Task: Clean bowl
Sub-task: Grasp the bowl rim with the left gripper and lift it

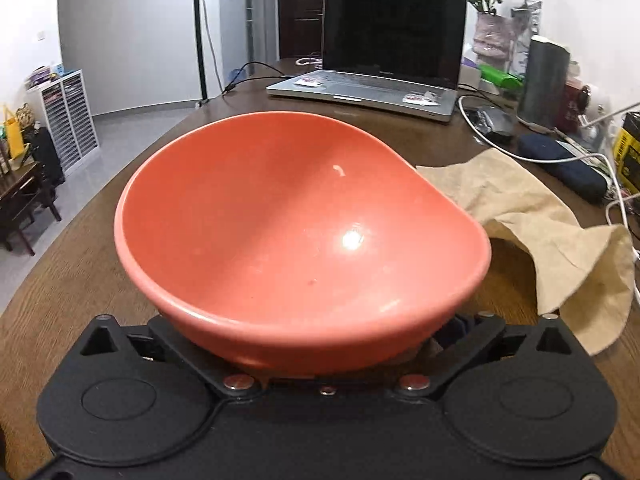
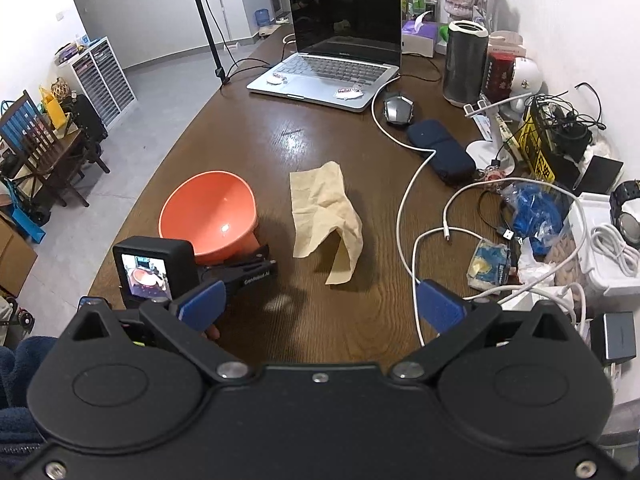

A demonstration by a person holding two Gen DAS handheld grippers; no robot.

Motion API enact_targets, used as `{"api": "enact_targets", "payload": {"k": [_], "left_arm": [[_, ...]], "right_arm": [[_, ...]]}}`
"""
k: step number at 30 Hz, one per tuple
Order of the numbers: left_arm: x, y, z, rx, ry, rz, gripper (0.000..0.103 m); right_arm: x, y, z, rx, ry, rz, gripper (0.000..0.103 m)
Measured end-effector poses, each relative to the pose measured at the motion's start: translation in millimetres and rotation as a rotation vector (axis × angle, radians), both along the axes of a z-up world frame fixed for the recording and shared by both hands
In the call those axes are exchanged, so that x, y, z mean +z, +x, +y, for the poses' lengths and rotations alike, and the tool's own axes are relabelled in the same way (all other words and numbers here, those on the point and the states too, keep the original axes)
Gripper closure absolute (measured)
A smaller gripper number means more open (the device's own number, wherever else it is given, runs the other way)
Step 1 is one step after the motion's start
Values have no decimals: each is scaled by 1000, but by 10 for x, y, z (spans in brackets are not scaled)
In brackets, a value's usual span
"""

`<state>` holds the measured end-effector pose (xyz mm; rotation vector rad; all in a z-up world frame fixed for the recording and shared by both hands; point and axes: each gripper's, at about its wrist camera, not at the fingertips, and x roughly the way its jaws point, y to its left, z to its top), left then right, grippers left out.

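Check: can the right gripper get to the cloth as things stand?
Probably yes. The right gripper is open and empty, and the cloth lies on bare table straight ahead. The bowl sits off to the left.

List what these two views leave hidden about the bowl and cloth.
- Left wrist view: the glossy orange bowl covers the left gripper's jaws, hiding their grip.
- Right wrist view: the crumpled tan cloth arches, hiding the tabletop beneath.
- Both: bowl's underside unseen.

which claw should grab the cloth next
Right. The right claw is open and empty, facing the cloth; the left claw is shut on the tilted bowl.
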<state>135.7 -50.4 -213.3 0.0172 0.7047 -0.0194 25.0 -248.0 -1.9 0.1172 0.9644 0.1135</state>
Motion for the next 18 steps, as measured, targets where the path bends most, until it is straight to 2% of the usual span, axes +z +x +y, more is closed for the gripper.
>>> {"api": "enact_targets", "payload": {"k": [4, 9, 16, 18], "left_arm": [[10, 8, 24, 1, -8, -7, 9], [42, 11, 86, -35, -17, 15, 10], [113, -299, 216, -225, -27, 65, 10], [139, -415, 275, -247, -29, 86, 10]], "right_arm": [[-4, -7, 2, 7, 1, -2, 1], [-70, 84, 9, 22, -13, 1, 1], [-261, 388, 36, 75, -61, -3, 1], [-316, 474, 44, 91, -75, -4, 1]]}}
